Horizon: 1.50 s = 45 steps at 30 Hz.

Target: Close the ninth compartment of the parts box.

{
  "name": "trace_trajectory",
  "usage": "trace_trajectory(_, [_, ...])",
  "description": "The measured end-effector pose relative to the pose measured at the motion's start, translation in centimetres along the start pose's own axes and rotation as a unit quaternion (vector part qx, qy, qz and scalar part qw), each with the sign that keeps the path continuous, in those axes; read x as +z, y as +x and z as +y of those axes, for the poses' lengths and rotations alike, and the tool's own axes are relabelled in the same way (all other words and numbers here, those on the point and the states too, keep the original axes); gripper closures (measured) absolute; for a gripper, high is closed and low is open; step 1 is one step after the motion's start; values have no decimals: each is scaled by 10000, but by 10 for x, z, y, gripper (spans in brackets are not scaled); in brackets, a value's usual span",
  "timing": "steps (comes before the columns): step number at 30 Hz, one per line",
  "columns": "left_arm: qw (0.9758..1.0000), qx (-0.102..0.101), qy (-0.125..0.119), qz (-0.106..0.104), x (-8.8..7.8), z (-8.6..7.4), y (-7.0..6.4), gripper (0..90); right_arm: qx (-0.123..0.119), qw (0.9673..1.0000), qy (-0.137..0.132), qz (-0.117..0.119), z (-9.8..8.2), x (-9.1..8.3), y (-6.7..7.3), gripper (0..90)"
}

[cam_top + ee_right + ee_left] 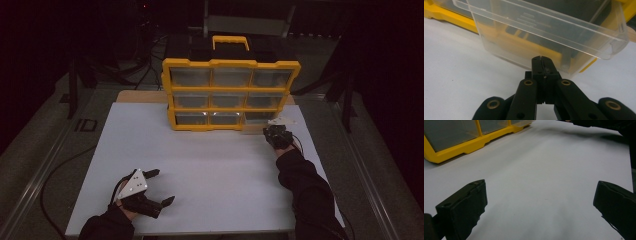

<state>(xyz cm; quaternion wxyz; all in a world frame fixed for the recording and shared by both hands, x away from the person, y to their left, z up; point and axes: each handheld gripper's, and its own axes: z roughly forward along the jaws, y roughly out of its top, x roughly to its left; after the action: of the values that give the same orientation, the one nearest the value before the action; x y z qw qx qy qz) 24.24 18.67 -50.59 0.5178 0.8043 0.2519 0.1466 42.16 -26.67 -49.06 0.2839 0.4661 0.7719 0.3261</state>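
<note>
Right gripper (pixel 541 60) clenched, fingers pressed together at the front wall of a clear plastic drawer (pixel 544 32) pulled out from the bottom-right slot of the yellow organizer (pixel 230 92). Left gripper (pixel 160 187) released, fingers spread above the white worktop (pixel 210 175).

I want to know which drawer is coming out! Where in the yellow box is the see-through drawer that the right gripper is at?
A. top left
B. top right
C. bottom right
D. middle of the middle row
C: in the high view the right gripper sits at the bottom right corner of the yellow box, and its own view shows the clear drawer sticking out just beyond its shut jaws.
</note>
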Motion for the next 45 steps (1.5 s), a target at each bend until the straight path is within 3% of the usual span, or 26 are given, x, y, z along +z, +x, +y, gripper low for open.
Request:
trace_trajectory(23, [10000,13,-18,-17,0,0,-1,0,-14,9999,-28,-101,11,16,-3,900])
trace_trajectory(45, [10000,22,7,-41,1,0,-1,0,-217,9993,68,-312,25,31,-4,900])
